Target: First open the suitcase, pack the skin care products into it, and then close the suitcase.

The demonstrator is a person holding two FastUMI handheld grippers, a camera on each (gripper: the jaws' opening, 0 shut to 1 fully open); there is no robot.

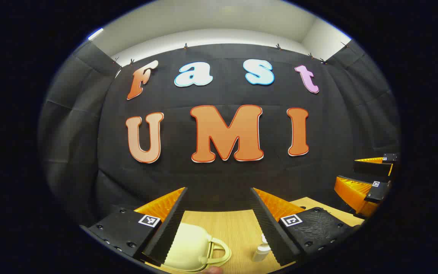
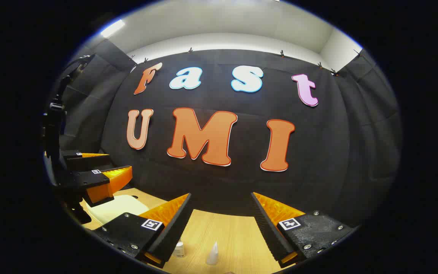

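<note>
A small cream suitcase [image 1: 190, 249] with a carry handle lies shut on the wooden table, under the left finger of my left gripper [image 1: 219, 201], which stands open well above it. A little pump bottle [image 1: 261, 251] stands to its right. My right gripper [image 2: 221, 207] is open too, held above the table; below it stand a small clear bottle [image 2: 179, 249] and a white cone-topped tube [image 2: 213, 254]. In the right gripper view the suitcase [image 2: 118, 207] shows at the left, under the left gripper [image 2: 97, 173]. In the left gripper view the right gripper [image 1: 371, 179] appears at the right edge.
The wooden table [image 1: 238, 228] runs back to the black cloth wall [image 1: 219, 175] close behind it. A black stand or arm part [image 2: 53, 125] rises at the left edge of the right gripper view.
</note>
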